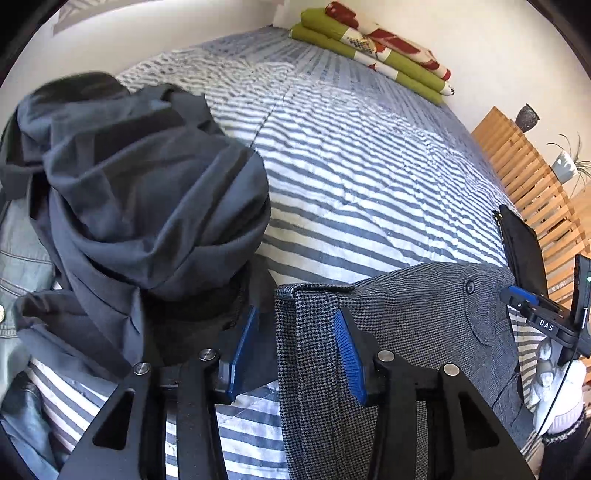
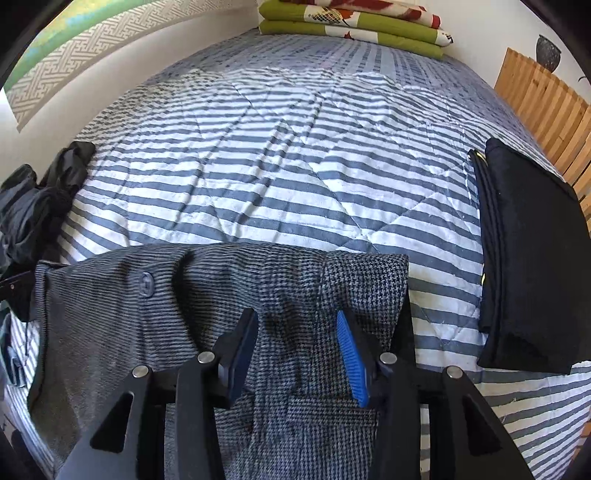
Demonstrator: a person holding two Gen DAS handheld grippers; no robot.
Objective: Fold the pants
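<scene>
Grey houndstooth pants (image 1: 406, 321) lie folded on the striped bedspread at the near edge of the bed. My left gripper (image 1: 295, 347) is open over their left edge, with the fold's border between its blue pads. In the right wrist view the same pants (image 2: 229, 295) spread below my right gripper (image 2: 297, 350), which is open above their right half. A button shows near the waistband. The right gripper (image 1: 517, 295) also appears in the left view, held by a white-gloved hand (image 1: 557, 398).
A heap of dark grey clothes (image 1: 147, 206) lies left of the pants, with denim (image 1: 18, 251) under it. A folded black garment (image 2: 532, 258) sits to the right. Folded green and red bedding (image 2: 351, 22) rests at the far wall. Wooden slats (image 2: 543, 99) border the bed's right side.
</scene>
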